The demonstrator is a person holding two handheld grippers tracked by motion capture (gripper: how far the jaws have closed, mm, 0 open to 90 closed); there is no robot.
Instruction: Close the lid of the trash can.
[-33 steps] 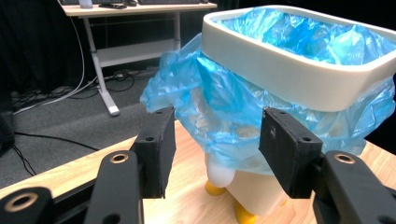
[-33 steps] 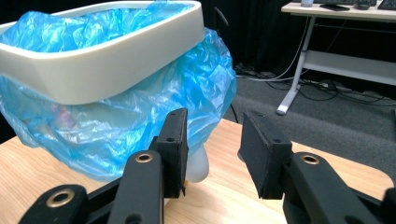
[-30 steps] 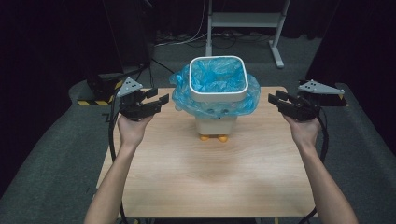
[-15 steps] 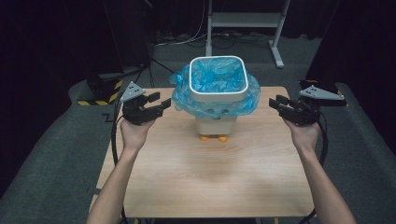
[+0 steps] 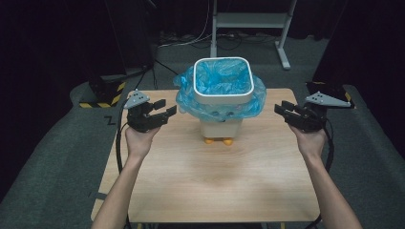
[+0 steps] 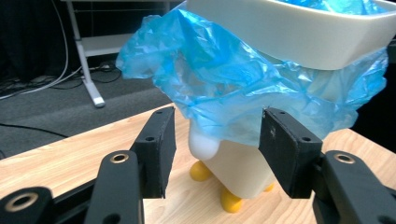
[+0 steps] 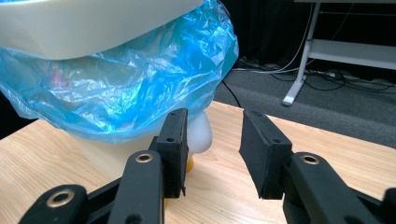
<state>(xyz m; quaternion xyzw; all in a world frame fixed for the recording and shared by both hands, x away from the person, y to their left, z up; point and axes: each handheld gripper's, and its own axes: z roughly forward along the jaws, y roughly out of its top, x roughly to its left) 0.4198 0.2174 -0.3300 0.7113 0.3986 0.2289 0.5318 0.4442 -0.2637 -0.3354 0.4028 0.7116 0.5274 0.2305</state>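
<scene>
A small white bin (image 5: 222, 126) with yellow feet stands at the back middle of the wooden table (image 5: 215, 181). A blue plastic bag (image 5: 217, 100) lines it and hangs out under a white rim ring (image 5: 222, 95). My left gripper (image 5: 167, 110) hovers to the bin's left, jaws open and empty, pointing at the bag (image 6: 243, 88). My right gripper (image 5: 279, 109) hovers to the bin's right, also open and empty, facing the bag (image 7: 116, 88). Neither touches the bin (image 6: 238, 168) or its foot (image 7: 189, 163).
A white metal stand (image 5: 248, 24) and cables lie on the grey floor behind the table. A black box with yellow-black tape (image 5: 102, 90) sits off the table's back left corner. Bare table spreads in front of the bin.
My left gripper has shifted slightly to the right, toward the bin. The right gripper and the bin have stayed where they were.
</scene>
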